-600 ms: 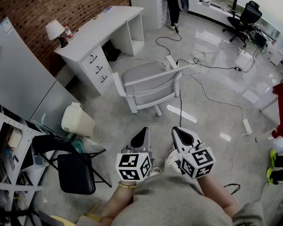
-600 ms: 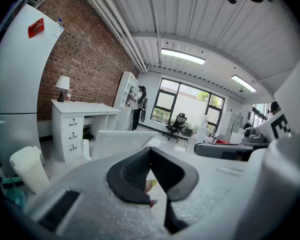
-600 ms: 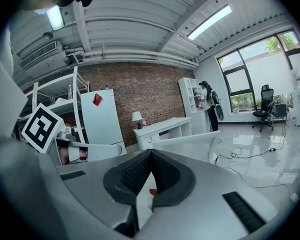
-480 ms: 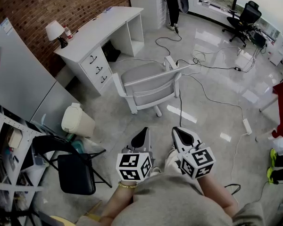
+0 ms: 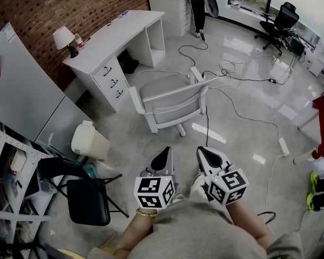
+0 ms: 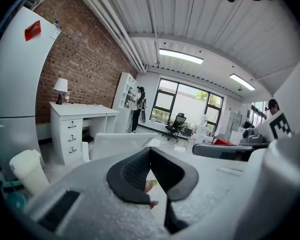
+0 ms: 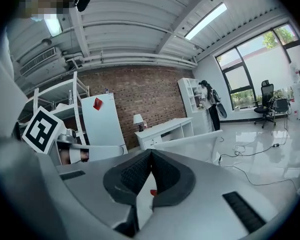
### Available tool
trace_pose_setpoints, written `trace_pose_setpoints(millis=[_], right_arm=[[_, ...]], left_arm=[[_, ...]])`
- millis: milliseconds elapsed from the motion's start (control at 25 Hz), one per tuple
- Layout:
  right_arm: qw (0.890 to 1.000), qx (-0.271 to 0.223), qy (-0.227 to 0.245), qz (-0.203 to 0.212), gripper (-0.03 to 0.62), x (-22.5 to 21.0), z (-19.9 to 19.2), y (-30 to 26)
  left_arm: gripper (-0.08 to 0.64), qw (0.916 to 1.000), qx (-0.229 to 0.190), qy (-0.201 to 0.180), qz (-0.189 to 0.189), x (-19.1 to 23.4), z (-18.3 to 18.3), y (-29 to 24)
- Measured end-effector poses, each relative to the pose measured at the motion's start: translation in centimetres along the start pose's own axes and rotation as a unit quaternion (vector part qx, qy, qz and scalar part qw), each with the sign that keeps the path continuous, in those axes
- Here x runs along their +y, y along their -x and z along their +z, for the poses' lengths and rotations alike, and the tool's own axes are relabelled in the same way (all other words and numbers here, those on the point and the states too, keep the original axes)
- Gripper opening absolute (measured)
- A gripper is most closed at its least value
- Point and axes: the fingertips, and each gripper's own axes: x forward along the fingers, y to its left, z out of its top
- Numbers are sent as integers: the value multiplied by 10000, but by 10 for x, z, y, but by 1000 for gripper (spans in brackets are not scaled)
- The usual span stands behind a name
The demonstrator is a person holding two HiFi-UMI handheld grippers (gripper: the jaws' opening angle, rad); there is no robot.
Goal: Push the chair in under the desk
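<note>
Chair [image 5: 170, 97]: white frame, grey seat, standing clear of desk [image 5: 121, 32]; left tool [image 5: 163, 155], right tool [image 5: 204, 154] closed, empty.

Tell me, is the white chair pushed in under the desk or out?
Out. The chair stands apart from the desk, and its whole seat is outside the space under the desktop.

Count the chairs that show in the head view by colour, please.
Black: 2, the folding chair and the office chair.
White with a grey seat: 1, the chair that stands out from the desk.
Total: 3.
</note>
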Motion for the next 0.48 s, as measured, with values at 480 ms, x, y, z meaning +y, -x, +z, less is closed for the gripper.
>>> trace_pose_setpoints(millis=[480], right_arm=[[9997, 48, -190, -111, 7, -22, 1, -14]], left_arm=[[8, 9998, -1, 196, -29, 7, -2, -23]])
